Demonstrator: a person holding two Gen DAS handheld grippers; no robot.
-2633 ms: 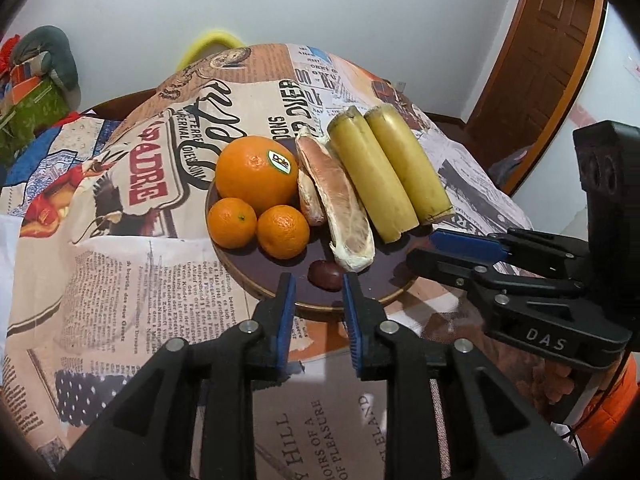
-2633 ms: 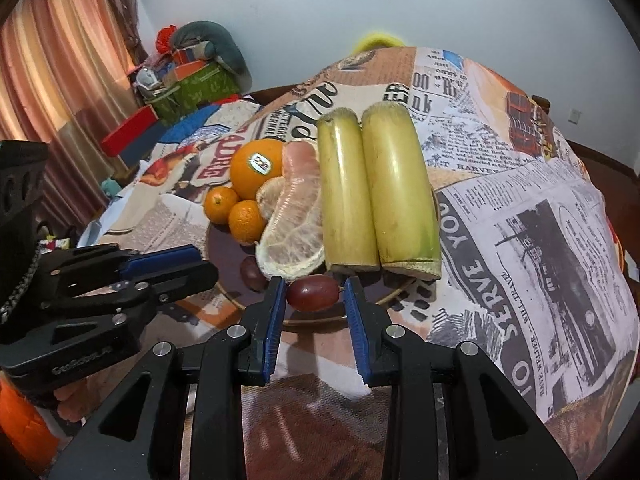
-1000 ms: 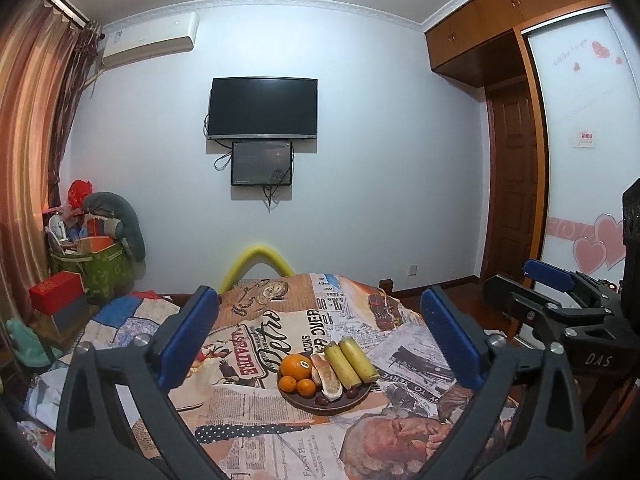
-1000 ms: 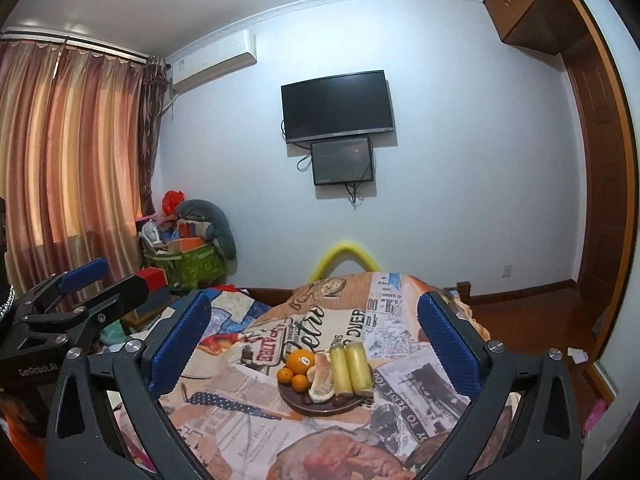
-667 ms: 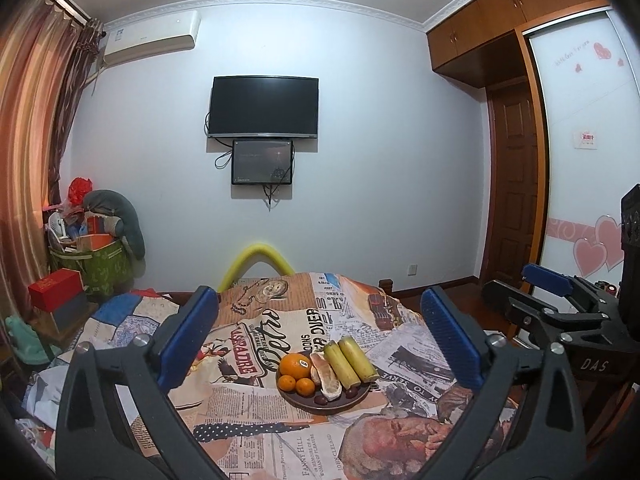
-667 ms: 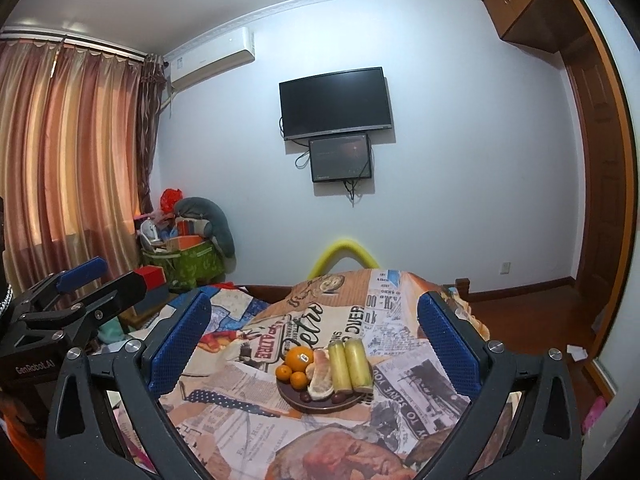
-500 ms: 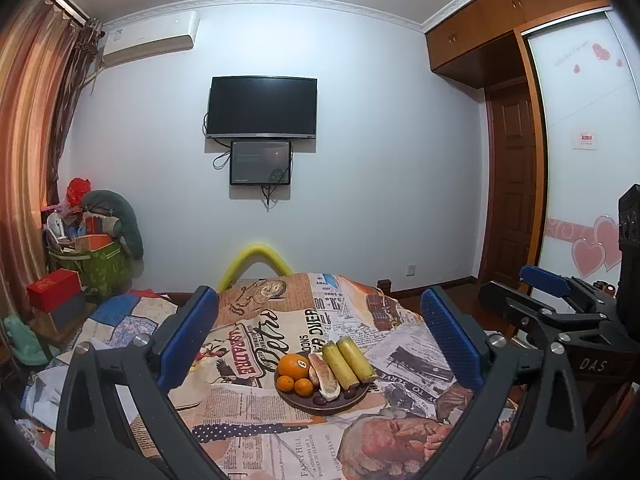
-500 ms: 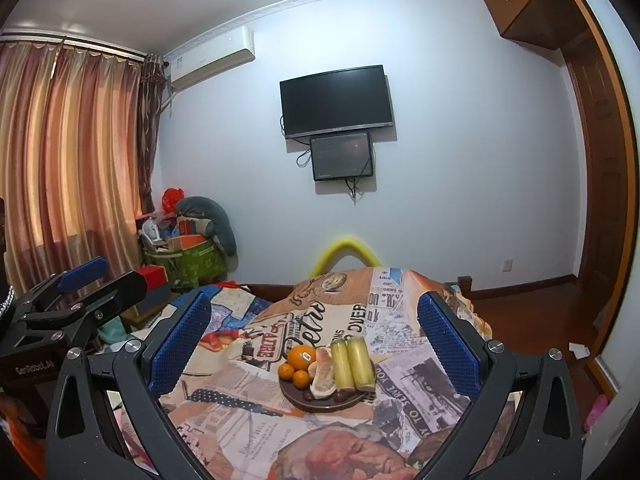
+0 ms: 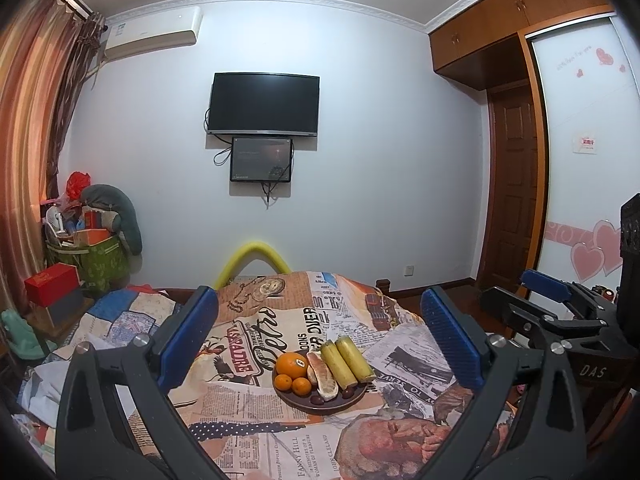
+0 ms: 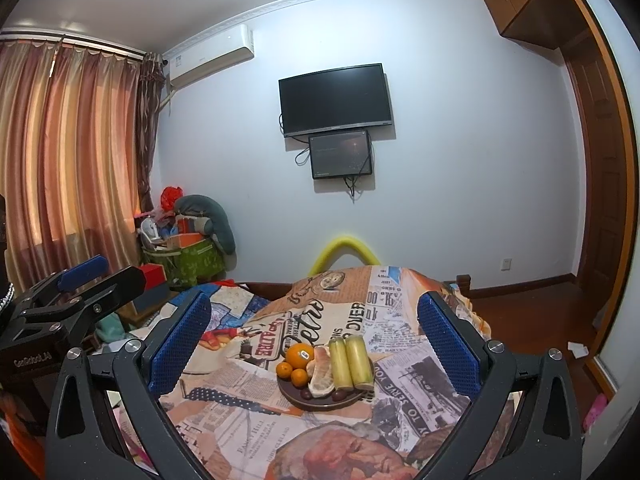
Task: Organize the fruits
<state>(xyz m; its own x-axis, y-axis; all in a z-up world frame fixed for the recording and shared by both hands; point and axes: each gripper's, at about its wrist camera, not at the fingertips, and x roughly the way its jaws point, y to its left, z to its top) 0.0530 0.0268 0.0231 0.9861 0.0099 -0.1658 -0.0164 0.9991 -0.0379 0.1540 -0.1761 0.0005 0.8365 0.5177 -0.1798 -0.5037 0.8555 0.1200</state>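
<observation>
Newsprint tablecloth [image 9: 256,408]: one plate [image 9: 304,403], three oranges [image 9: 291,365], two bananas [image 9: 345,361].

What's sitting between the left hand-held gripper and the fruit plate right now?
Nothing visible. The left hand-held gripper is wide open and empty, held back from the plate; only bare newspaper-print cloth lies between them.
</observation>
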